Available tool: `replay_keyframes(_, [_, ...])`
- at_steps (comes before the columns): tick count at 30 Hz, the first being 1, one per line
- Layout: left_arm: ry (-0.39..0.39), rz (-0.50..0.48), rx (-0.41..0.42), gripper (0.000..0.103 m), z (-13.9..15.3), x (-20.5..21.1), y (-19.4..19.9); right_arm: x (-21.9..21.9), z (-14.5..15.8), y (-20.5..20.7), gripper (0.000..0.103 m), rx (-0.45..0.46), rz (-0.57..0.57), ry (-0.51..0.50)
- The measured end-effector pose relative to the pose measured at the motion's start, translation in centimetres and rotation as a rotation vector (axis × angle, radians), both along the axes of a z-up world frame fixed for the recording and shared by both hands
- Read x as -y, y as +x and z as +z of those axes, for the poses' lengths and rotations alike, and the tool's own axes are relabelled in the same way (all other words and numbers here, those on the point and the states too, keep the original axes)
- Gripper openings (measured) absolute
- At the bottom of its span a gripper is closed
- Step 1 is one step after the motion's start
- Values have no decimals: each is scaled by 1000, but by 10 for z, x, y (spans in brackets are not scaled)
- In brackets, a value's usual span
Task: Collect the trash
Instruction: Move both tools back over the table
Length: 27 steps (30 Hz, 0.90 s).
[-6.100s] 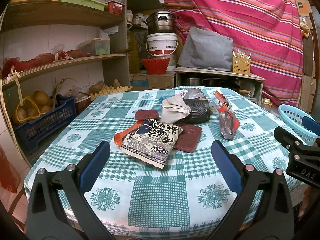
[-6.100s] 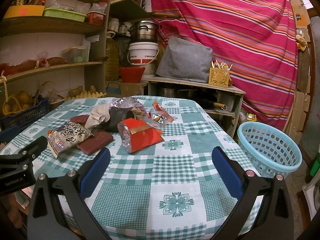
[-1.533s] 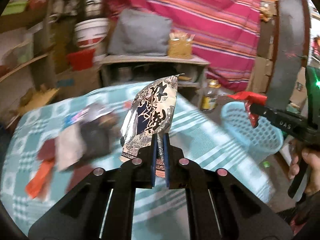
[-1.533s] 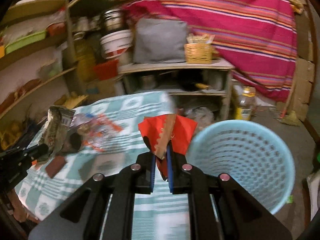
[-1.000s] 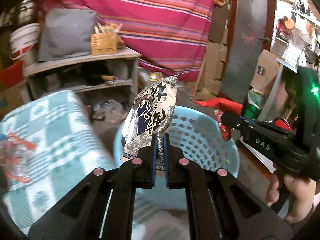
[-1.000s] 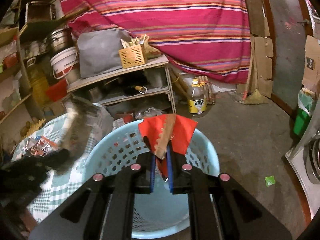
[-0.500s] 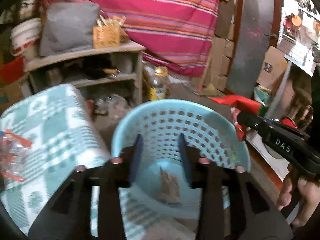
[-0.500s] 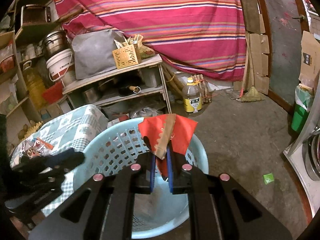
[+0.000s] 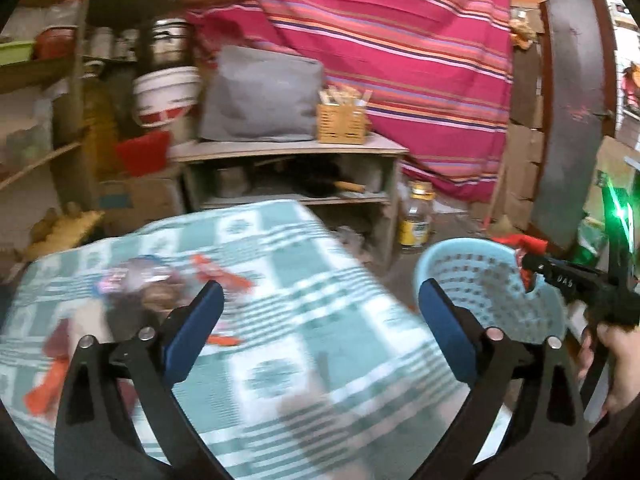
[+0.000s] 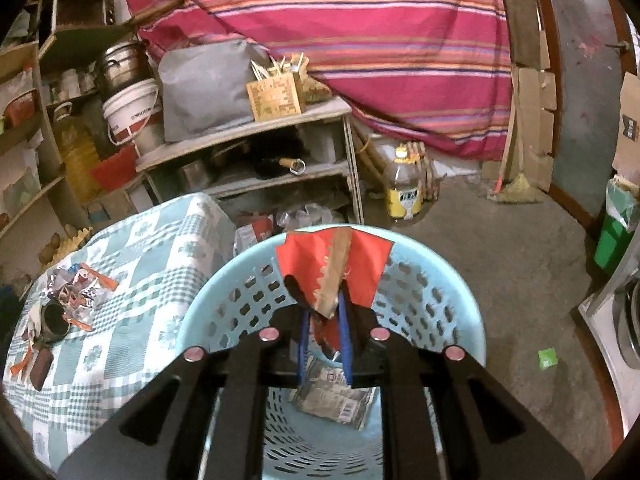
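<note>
Left gripper (image 9: 318, 308): held over the table with its blue-padded fingers (image 9: 192, 330) spread wide; nothing is gripped between them.
Right gripper (image 10: 325, 334): held above the basket mouth; its fingers are pressed together on the lower end of the red wrapper, seen in the right wrist view.
Red wrapper (image 10: 334, 268): pinched by the right gripper and stood upright over the basket, with a brown jagged strip down its middle; in the left wrist view it is seen as a red scrap (image 9: 524, 245) at the basket's far rim.
Basket (image 10: 452, 280): light blue, perforated, set on the floor just beside the table's edge; also seen at the right of the left wrist view (image 9: 472, 276).
Printed snack bag (image 10: 332, 394): laid flat on the basket's bottom, below the right gripper.
Remaining trash (image 10: 74, 292): a cluster of crumpled wrappers with orange scraps and a dark cup-like item is left on the table, well apart from the basket; in the left wrist view it is blurred (image 9: 152, 288) and details cannot be told.
Table (image 9: 304, 360): covered by a green and white checked cloth.
Oil bottle (image 10: 404, 188): stood on the floor beyond the basket, near the wooden shelf unit (image 10: 256, 152).
Backdrop: a red striped cloth (image 10: 360, 40) is hung behind the shelf unit.
</note>
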<state>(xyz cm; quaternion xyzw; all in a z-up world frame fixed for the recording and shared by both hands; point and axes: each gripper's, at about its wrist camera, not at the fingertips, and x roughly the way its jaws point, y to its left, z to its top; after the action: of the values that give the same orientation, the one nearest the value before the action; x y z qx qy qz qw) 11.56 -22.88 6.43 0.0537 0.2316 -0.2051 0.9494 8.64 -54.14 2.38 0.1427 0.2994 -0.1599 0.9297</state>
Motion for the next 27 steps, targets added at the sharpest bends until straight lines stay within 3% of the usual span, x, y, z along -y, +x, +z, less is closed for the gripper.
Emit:
replay_keyframes(2, [8,35,7,97,4,-26,0,-5,-4,7,64,-10,-12,-6])
replay_keyframes(3, [8,50,12,97,5,-39,0,-7,-5,9,68,-16,-20,-16])
replay_keyframes(7, [13,129,28,97,5,-91,2,-18,-9,15,76,-47,-39,-41])
replay_keyframes(14, [-7,228,-5,97,-17,-158,13,-69,10,12,90,3,-26,-121])
replay_keyframes(27, [24,342,-87,98,-50,-252,23,-214,10,36,92,0,209,-136])
